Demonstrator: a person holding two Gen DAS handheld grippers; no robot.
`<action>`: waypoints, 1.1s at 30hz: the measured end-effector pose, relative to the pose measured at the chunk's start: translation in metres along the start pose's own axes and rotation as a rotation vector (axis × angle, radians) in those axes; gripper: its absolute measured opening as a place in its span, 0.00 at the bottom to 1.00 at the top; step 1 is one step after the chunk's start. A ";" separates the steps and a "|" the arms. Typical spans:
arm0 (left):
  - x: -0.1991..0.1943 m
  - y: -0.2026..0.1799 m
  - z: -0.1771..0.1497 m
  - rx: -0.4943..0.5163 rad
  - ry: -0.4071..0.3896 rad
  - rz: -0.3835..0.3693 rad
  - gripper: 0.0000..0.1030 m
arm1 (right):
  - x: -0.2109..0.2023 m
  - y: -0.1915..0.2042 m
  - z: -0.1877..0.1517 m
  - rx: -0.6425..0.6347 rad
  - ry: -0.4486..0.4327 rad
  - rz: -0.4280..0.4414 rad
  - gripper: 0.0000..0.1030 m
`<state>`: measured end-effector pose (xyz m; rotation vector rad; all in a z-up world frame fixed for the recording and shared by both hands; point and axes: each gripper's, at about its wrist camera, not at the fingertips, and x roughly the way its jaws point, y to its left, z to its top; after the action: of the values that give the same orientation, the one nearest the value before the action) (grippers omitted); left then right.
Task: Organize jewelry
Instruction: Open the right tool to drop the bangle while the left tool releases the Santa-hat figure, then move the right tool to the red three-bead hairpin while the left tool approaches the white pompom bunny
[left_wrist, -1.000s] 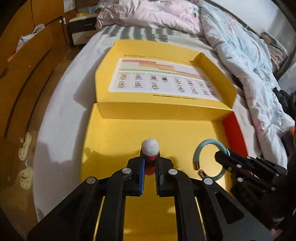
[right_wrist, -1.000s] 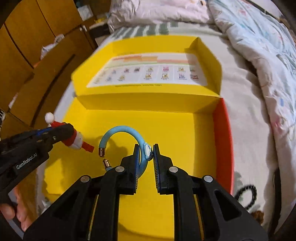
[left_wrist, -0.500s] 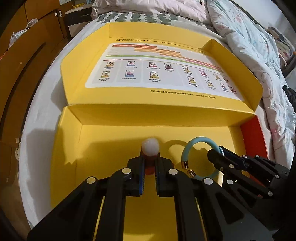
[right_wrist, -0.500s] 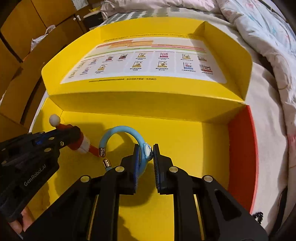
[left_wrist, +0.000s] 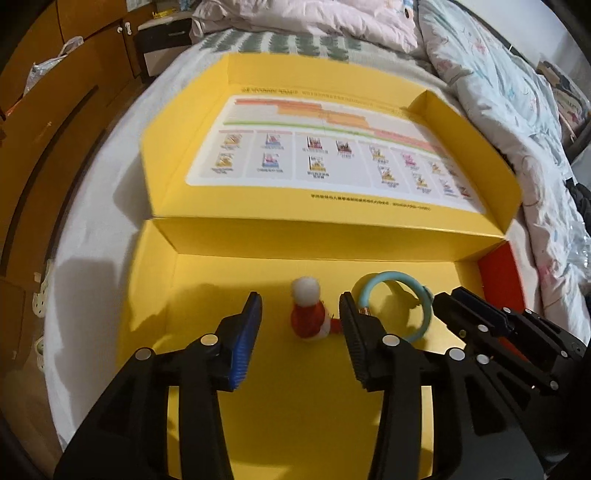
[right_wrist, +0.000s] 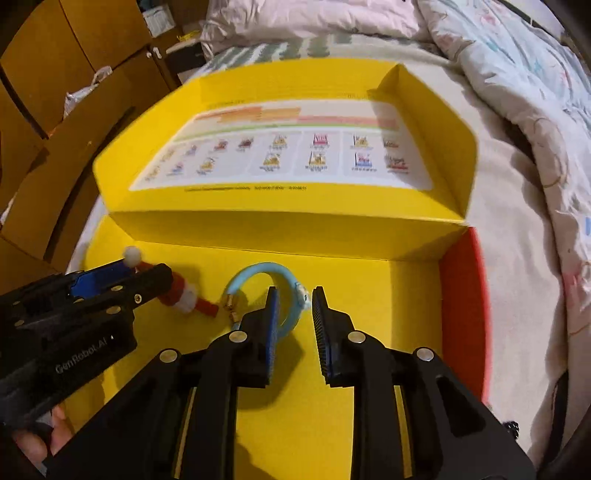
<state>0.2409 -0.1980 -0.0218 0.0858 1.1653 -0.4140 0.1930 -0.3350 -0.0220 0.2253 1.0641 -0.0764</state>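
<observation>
Both grippers are angling steeply down into the yellow box (left_wrist: 207, 284) on the bed. L gripper (left_wrist: 301, 321) jaws are opening wide, w/ the red hair clip (left_wrist: 308, 317) lying free between them, pom-pom end pointing away from the cam. R gripper (right_wrist: 294, 314) jaws are opening too; blue bracelet (right_wrist: 280, 277) is standing on edge btwn them, leaning on the left pad, gap facing the clip.

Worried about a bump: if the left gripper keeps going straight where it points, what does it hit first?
Probably the red hair clip lying between the opening left gripper jaws, then the yellow box floor under it; depth is unclear.
</observation>
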 end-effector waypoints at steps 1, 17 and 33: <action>-0.007 0.001 -0.001 -0.001 -0.008 -0.002 0.46 | -0.008 0.001 -0.001 0.003 -0.015 -0.005 0.23; -0.162 0.070 -0.130 -0.009 -0.152 0.059 0.66 | -0.162 0.027 -0.125 -0.023 -0.125 0.006 0.44; -0.109 0.114 -0.223 -0.055 0.007 0.074 0.68 | -0.130 0.007 -0.244 0.054 0.021 -0.045 0.48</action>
<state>0.0515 -0.0016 -0.0291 0.0830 1.1758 -0.3162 -0.0781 -0.2803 -0.0210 0.2517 1.0885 -0.1440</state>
